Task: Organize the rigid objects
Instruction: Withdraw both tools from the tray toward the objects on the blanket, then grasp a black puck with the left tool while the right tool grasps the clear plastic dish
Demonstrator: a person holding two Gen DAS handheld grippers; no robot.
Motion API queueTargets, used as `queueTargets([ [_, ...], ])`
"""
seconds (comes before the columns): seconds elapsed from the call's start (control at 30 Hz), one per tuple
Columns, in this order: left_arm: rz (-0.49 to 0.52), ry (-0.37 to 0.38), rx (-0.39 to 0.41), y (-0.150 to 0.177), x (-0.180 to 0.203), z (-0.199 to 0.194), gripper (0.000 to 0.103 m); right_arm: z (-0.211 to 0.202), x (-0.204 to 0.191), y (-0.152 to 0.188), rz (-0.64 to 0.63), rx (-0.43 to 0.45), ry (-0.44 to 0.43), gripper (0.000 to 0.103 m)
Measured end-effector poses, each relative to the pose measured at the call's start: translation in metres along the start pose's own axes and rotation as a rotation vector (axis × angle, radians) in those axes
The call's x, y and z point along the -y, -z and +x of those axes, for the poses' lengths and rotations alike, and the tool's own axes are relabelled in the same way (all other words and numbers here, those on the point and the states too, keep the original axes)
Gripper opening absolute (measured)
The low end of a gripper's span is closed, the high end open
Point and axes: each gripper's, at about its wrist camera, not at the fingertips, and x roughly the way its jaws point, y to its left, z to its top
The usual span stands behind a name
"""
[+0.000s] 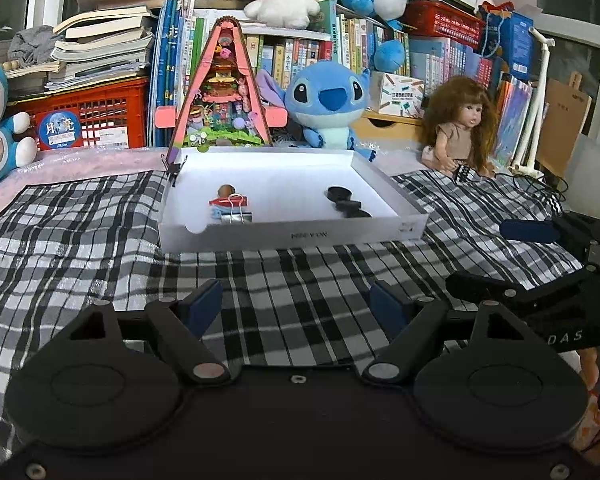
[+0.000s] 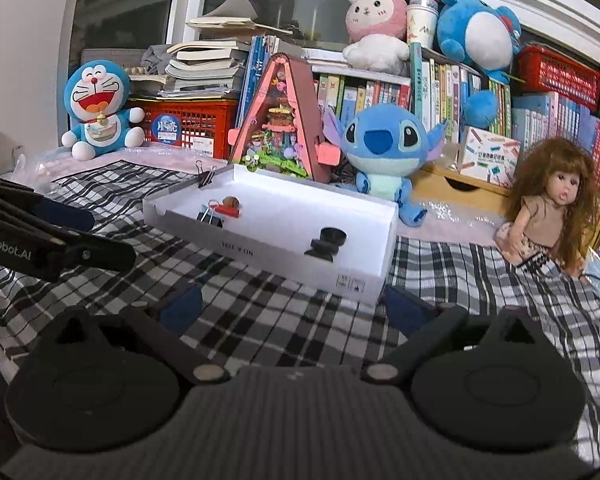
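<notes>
White shallow cardboard box [image 1: 292, 236] sits on your plaid cloth [image 1: 80, 240], holding a black binder clip [image 2: 211, 216] and stacked black round pieces [image 1: 346, 204], half hidden by its wall. Your left gripper [image 1: 296, 308] and right gripper [image 2: 296, 308] gape, empty.

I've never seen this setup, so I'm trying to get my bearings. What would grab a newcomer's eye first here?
Probably the white box open on the checked cloth, holding a binder clip at one end and black round pieces at the other. Right behind it sit a blue Stitch plush and a pink triangular miniature house. A long-haired doll sits off to the right.
</notes>
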Motion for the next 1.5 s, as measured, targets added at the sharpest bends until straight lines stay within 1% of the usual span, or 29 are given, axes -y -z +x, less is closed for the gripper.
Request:
queueTargets([
  [0.27,0.001,0.003,-0.003,0.014,0.007,0.000,0.080,-0.004,0.006,0.017,0.047,-0.024,0.005,0.102],
  [0.5,0.001,0.003,-0.006,0.026,0.013,0.000,0.080,-0.008,0.009,0.030,0.057,-0.048,0.003,0.101],
  [0.87,0.028,0.016,-0.043,0.047,0.025,0.002,0.080,-0.013,0.010,0.044,0.075,-0.067,0.011,0.100],
  [1.13,0.015,0.021,-0.046,0.051,0.027,0.001,0.080,-0.015,0.012,0.053,0.086,-0.085,0.018,0.099],
  [1.5,0.045,0.025,-0.049,0.061,0.033,-0.002,0.080,-0.014,0.012,0.058,0.093,-0.100,0.020,0.097],
])
